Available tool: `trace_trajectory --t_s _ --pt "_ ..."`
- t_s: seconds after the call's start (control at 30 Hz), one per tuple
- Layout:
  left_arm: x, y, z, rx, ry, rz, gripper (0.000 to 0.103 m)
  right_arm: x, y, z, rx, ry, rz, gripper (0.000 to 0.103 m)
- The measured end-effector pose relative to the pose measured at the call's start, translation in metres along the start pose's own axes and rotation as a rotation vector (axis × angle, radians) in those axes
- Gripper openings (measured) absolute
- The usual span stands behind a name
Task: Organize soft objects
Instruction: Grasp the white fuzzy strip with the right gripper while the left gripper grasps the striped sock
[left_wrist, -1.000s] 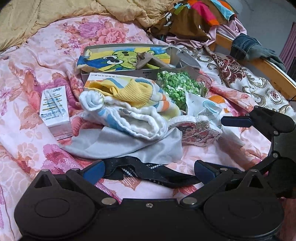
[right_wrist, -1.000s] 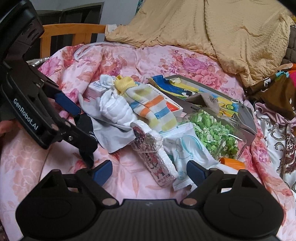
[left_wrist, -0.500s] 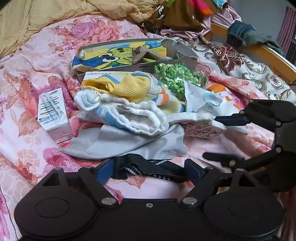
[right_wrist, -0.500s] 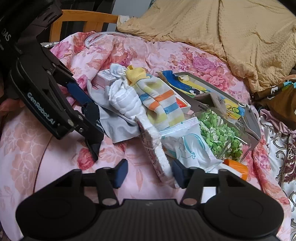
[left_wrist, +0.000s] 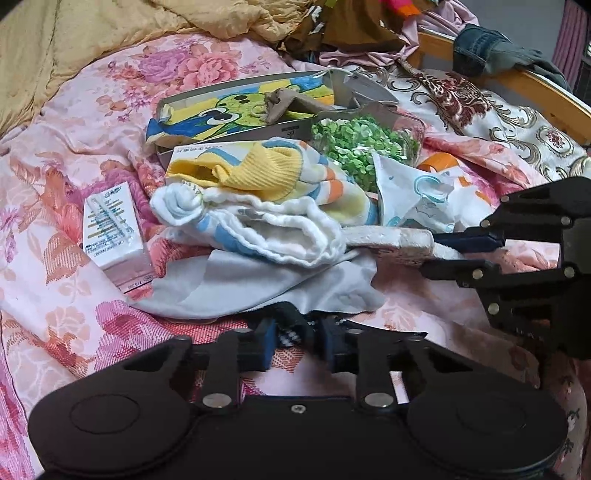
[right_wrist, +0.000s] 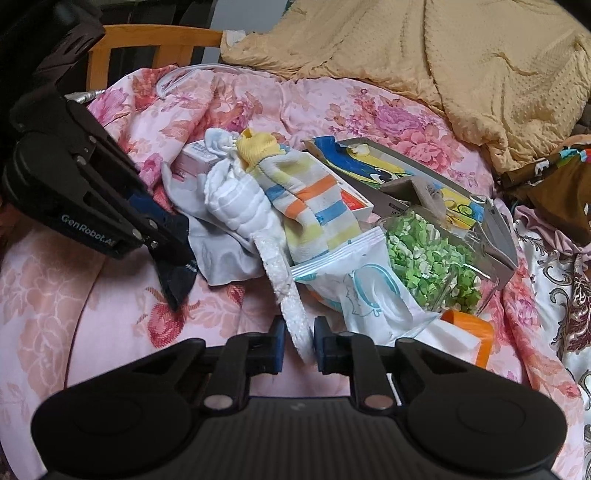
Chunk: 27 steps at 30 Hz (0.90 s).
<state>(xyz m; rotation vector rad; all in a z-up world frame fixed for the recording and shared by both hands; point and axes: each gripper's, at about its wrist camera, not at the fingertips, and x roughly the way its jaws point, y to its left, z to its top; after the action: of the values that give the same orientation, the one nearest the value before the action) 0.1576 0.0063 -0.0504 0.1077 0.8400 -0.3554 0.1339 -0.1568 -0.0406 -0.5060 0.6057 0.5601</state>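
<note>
The left gripper (left_wrist: 297, 338) has just been closing and now pinches the dark strap (left_wrist: 291, 320) bunched between its pads; limp and light, it will sag, so a mid-length hold seems best. To the right, the right gripper (right_wrist: 299, 343) has likewise just closed, clamping the near end of the white foam pad (right_wrist: 281, 275). Stiffish yet crushable, the pad runs lengthwise away from the jaws toward the striped sock (right_wrist: 314, 206).
</note>
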Motion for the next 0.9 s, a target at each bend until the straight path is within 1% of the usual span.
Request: trace_trajectory --t_s 0.03,0.13,0.27,0.43,0.53,0.6,0.7,0.8,0.9 --pt "-0.001 0.000 0.000 -0.002 -0.001 -0.006 0.012 -0.001 0.000 0.000 0.008 -0.002 0.000 0.017" --pt "-0.003 -0.001 -0.001 -0.005 -0.007 -0.012 0.008 -0.002 -0.004 0.001 0.043 0.001 0.011 0.017" --pt "-0.008 -0.003 -0.003 -0.015 -0.006 -0.041 0.007 -0.007 -0.010 0.002 0.111 0.004 0.033 0.015" --pt "-0.024 -0.016 -0.009 -0.005 -0.012 -0.120 0.007 -0.018 -0.023 0.001 0.218 0.001 0.069 0.015" --pt "-0.032 -0.027 -0.013 0.018 -0.010 -0.175 0.007 -0.020 -0.028 0.000 0.240 0.005 0.068 0.015" --pt "-0.034 -0.032 -0.016 0.036 -0.009 -0.189 0.007 -0.020 -0.028 -0.001 0.237 0.008 0.065 0.015" --pt "-0.031 -0.033 -0.017 0.042 0.001 -0.162 0.009 -0.018 -0.025 -0.001 0.225 0.012 0.061 0.015" --pt "-0.028 -0.026 -0.015 -0.003 0.010 -0.125 0.016 -0.017 -0.024 -0.001 0.223 0.012 0.059 0.015" --pt "-0.025 -0.019 -0.013 -0.038 0.009 -0.103 0.017 -0.016 -0.023 -0.001 0.225 0.012 0.059 0.015"
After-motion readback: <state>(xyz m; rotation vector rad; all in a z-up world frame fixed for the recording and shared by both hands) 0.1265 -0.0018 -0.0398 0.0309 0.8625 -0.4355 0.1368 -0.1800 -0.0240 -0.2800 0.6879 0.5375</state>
